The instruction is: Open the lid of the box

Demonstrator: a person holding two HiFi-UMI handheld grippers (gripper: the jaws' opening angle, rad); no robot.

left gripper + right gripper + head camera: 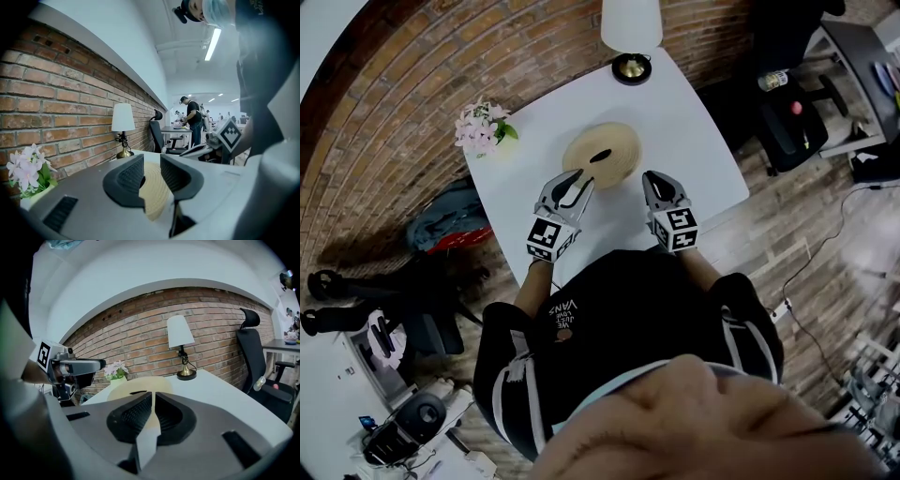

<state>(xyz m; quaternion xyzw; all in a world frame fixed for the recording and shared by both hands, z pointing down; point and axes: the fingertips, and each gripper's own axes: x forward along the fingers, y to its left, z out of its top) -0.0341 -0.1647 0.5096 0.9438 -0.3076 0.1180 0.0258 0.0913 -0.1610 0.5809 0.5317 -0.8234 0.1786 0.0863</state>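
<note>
A round tan box (602, 153) with a dark slot in its lid sits in the middle of the white table (698, 131). My left gripper (578, 178) is at the box's near left edge, its jaws a little apart. In the left gripper view the box (155, 194) shows through the gap of the left gripper (151, 160), and no pad presses on it. My right gripper (652, 178) hangs just right of the box, apart from it. In the right gripper view the right gripper (153, 398) has its jaws together and empty, with the box (126, 385) beyond them.
A white-shaded lamp (631, 28) on a brass base stands at the table's far edge. Pink flowers (483, 127) sit at the far left corner. A black office chair (792, 122) stands off the table's right side. A brick wall runs behind.
</note>
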